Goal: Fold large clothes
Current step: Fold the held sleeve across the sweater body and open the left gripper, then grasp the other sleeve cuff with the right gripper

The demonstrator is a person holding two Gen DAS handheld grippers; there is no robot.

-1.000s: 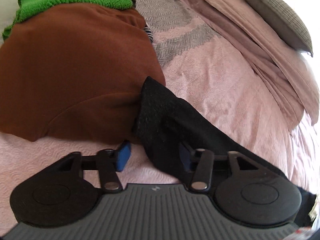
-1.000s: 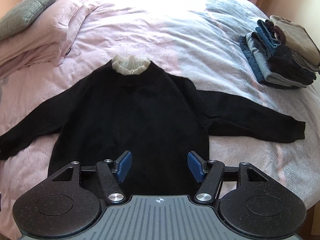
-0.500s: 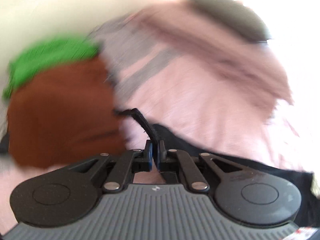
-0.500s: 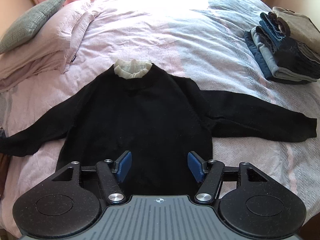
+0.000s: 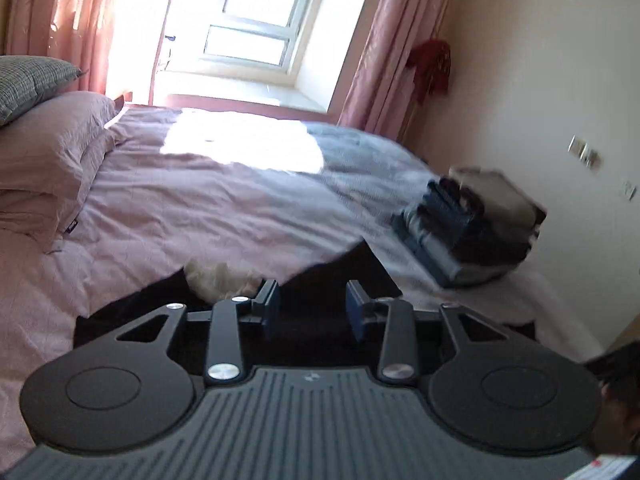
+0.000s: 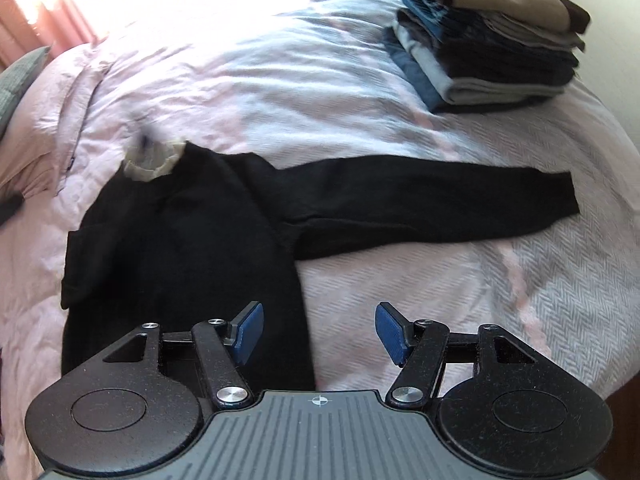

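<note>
The left sleeve of the black sweater [image 6: 180, 248] no longer stretches out toward the bed's [image 6: 440, 280] left edge, as it did a second ago; it now lies folded in over the body, its cuff end showing as a square flap at the sweater's left side. The left gripper [image 5: 314, 306] clamped that sleeve half a second ago; its jaws have just been opening, and now they stand apart with nothing pinched between the blue pads [image 5: 272, 308], only black knit seen beyond them. So the first sleeve fold looks done and let go. The right gripper [image 6: 318, 332] has shifted from over the hem's middle to the sweater's right side; its jaws are spread wide and empty, hovering over the hem's right corner and the bare cover beside it.

For the task, one sleeve is in and the other remains: the right sleeve [image 6: 440, 204] lies straight out toward the bed's right edge, flat and untouched, just short of the stack [image 6: 492, 44] of folded clothes near the far right corner.

The sweater lies front up in the near middle of the bed, its cream collar [image 6: 154, 160] pointing to the far edge. A blurred dark smear by the collar may be the left gripper passing, though I cannot tell.
</note>
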